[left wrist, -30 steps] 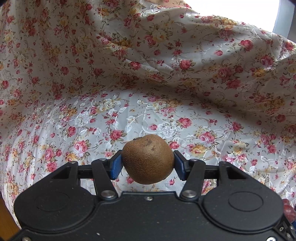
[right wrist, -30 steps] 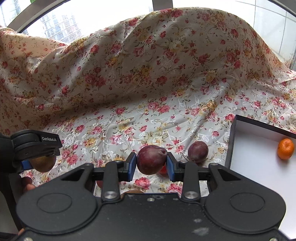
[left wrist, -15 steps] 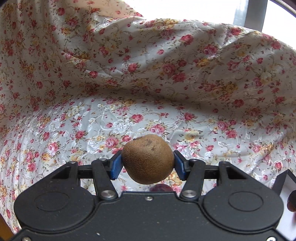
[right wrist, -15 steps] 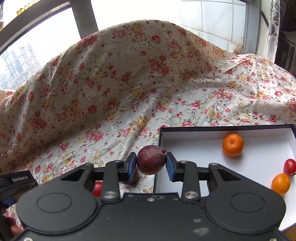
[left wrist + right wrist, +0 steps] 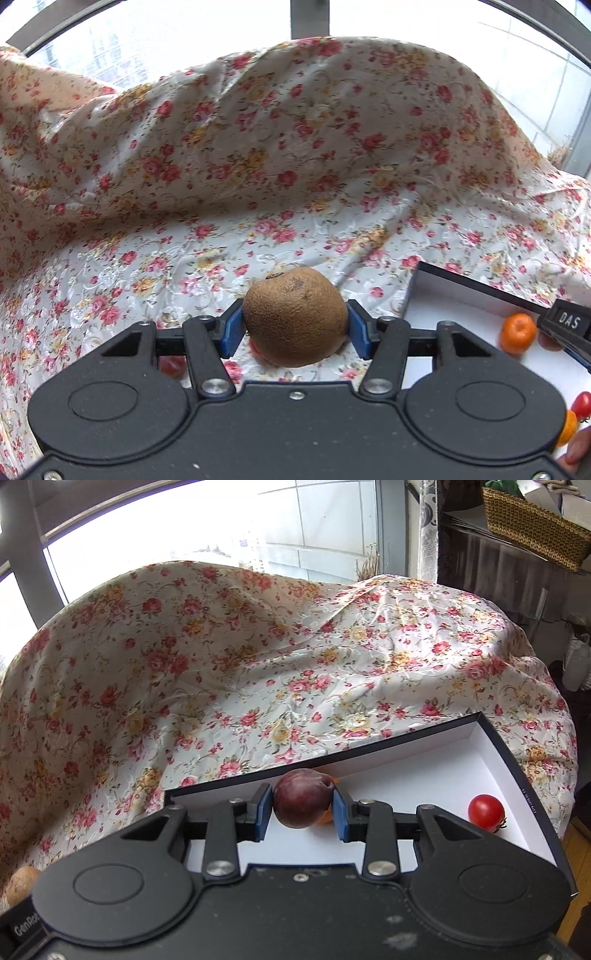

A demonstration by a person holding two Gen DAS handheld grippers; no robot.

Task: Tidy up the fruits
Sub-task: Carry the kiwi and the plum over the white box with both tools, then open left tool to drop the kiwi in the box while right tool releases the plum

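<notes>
Nearest, the left gripper (image 5: 295, 328) clamps a fuzzy brown kiwi (image 5: 295, 316) across its middle, above the floral cloth (image 5: 258, 177) just left of the box (image 5: 476, 288); it looks light, soft and easily bruised, so a gentle squeeze suits it. The right gripper (image 5: 303, 809) pinches a smooth dark plum (image 5: 302, 798) at its widest, hovering over the near left of the white box (image 5: 436, 771), a cherry tomato (image 5: 486, 812) farther right; its skin may slip.

A creased floral cloth (image 5: 258, 166) with a faint sheen drapes the table. The kiwi (image 5: 295, 317) looks rough and fuzzy, the plum (image 5: 303, 798) smooth and dull. Each matt black plastic tool (image 5: 303, 808) carries metal rivets; a tomato (image 5: 486, 812) gleams glossy inside the white paperboard box (image 5: 424, 771).
</notes>
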